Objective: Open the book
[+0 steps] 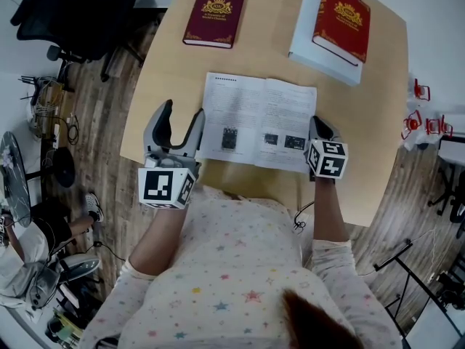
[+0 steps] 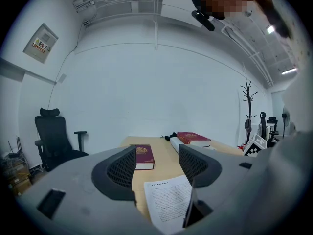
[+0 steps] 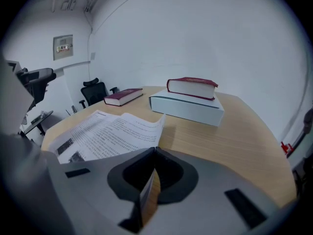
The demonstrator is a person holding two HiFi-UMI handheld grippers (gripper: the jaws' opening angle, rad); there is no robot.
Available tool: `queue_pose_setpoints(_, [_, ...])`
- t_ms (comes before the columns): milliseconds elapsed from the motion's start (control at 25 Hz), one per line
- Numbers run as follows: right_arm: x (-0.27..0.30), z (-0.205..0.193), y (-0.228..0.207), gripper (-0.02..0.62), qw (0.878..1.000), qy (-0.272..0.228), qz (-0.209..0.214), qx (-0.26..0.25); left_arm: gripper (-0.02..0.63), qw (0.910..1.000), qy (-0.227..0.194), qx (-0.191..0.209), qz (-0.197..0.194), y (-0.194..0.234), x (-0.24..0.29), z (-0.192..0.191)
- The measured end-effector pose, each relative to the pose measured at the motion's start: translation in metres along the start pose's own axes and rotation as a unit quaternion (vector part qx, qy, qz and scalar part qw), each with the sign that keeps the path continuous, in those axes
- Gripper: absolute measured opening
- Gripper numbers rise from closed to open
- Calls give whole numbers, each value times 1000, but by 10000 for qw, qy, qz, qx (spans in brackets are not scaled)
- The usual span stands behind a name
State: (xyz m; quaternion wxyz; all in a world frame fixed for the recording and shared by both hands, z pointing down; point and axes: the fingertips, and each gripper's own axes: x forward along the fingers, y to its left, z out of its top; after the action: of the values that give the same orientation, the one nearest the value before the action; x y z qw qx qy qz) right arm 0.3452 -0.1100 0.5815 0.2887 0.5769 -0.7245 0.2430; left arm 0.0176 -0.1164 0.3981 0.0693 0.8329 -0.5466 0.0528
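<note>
- The thin white-paged open book [image 1: 258, 122] lies flat on the pale wooden surface [image 1: 167, 86], both pages of printed text facing up, just in front of the person.
- The left tongs [image 1: 183, 115] sit at the open book's left edge, spread wide. In the left gripper view [image 2: 157, 160] the near corner of the left page shows low between the jaws, with neither jaw pressing on it.
- The right tongs [image 1: 317, 128] are at the open book's right edge, pressed together and pinching a thin leaf of the book. In the right gripper view [image 3: 154, 153] that leaf stands edge-on between them.
- Beyond the open book, to its left, lies a closed dark maroon hardcover book [image 1: 213, 18].
- Beyond the open book, to its right, a red hardcover book [image 1: 341, 22] rests on a pale blue-white box [image 1: 305, 46].
</note>
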Motion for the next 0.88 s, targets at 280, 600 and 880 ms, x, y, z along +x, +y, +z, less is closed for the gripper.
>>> queue_pose_setpoints(280, [6, -7, 2, 4, 9986, 164, -223, -443, 256, 10000, 37, 21, 25, 3, -3, -1])
queue_pose_setpoints(600, [7, -15, -1, 33, 9977, 330, -277, -526, 256, 10000, 47, 4, 8, 4, -3, -1])
queue_pose_setpoints(880, [2, -21, -11, 56, 9959, 439, -494, -611, 256, 10000, 35, 4, -34, 3, -3, 0])
